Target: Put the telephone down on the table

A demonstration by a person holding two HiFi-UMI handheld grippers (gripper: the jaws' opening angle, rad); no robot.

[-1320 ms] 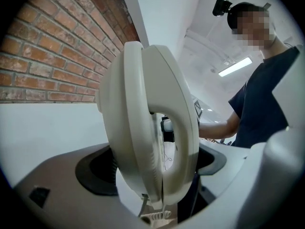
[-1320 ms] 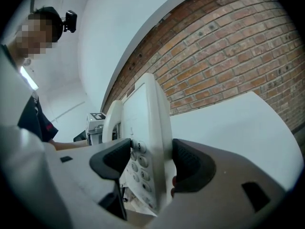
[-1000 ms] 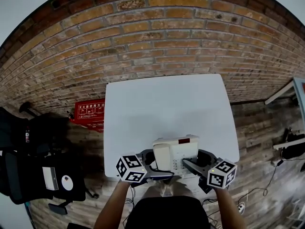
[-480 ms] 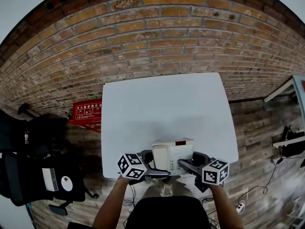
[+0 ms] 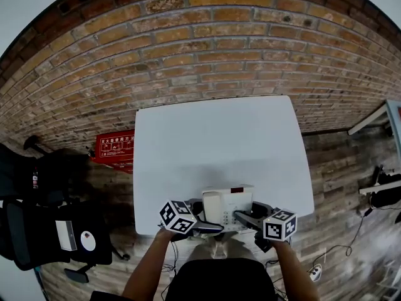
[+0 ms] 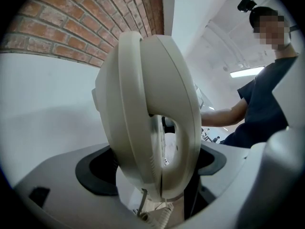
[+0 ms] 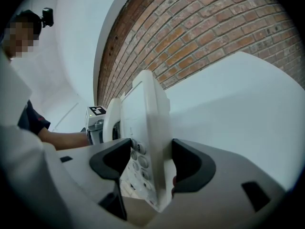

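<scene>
The left gripper (image 5: 208, 226) clamps the handset (image 6: 152, 104) and the right gripper (image 5: 245, 219) clamps the keypad edge of the off-white plastic desk telephone (image 5: 229, 200) at the near edge of the white table (image 5: 213, 143); the phone is likely stiff, light and slippery.

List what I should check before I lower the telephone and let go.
1. Left gripper shut on the telephone, handset side: ok.
2. Right gripper shut on its keypad side: ok.
3. Table bare beyond the telephone: ok.
4. Telephone well in from the table's near edge: not ok, it is right at the edge.
5. Base touching the table: cannot tell.
6. Coiled cord free of the edge: cannot tell.
</scene>
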